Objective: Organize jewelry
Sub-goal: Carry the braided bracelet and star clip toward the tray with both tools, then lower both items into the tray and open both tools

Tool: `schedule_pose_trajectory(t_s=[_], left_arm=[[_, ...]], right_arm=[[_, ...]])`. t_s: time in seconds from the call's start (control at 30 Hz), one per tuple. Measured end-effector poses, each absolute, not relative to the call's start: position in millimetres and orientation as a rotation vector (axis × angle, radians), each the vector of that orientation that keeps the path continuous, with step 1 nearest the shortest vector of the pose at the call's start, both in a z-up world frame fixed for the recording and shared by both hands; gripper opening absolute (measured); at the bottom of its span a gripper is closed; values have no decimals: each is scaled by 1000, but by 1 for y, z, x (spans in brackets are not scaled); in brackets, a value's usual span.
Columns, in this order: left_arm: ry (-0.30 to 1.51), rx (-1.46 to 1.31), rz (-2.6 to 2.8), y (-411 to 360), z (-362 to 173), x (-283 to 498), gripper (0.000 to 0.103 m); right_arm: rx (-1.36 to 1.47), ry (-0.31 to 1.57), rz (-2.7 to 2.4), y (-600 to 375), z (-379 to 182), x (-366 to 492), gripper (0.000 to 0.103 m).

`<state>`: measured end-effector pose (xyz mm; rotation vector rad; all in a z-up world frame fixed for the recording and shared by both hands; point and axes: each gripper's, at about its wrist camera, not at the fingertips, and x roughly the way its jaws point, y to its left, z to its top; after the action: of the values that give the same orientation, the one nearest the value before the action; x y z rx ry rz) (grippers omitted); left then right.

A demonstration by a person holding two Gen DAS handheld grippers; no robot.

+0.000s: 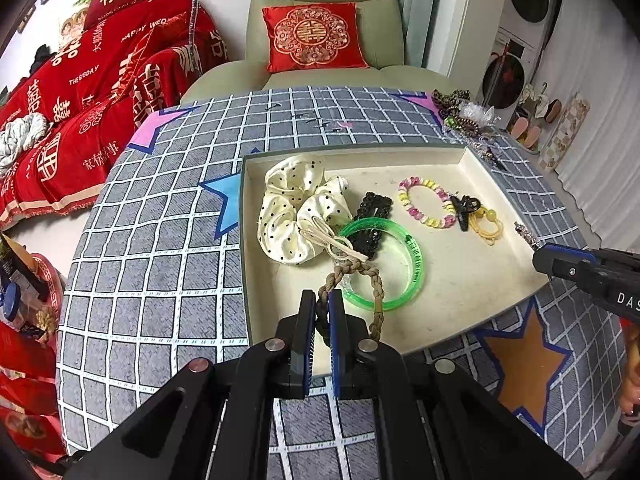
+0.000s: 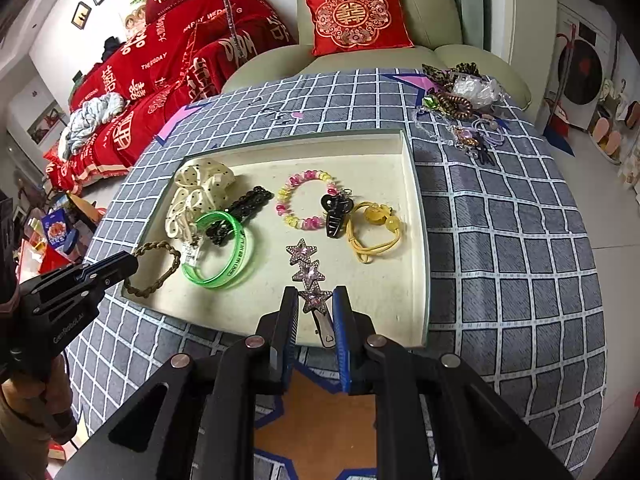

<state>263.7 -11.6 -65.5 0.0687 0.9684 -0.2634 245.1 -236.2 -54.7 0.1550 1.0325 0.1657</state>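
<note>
Checked table (image 2: 500,220) bearing cream tray (image 2: 416,240): left hand-held gripper (image 1: 322,308) pinches braided hair tie (image 1: 360,276), right hand-held gripper (image 2: 316,304) pinches star clip (image 2: 308,272), both over tray's near edge; next, lower and release.

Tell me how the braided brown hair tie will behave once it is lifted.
The braided hair tie, pinched in the left tongs, probably hangs limp: its loop already sags unevenly. It looks light, being thin cord. Its woven surface likely resists slipping from the pads.
</note>
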Motion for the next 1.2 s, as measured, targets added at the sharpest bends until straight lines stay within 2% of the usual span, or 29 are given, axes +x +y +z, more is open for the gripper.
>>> schedule_pose_trajectory(t_s=[0.67, 1.2], left_arm=[[1027, 91, -251, -32, -93, 290, 14], [998, 154, -236, -49, -98, 297, 14]], right_arm=[[179, 1089, 140, -238, -86, 278, 19], [158, 1108, 122, -227, -107, 298, 19]])
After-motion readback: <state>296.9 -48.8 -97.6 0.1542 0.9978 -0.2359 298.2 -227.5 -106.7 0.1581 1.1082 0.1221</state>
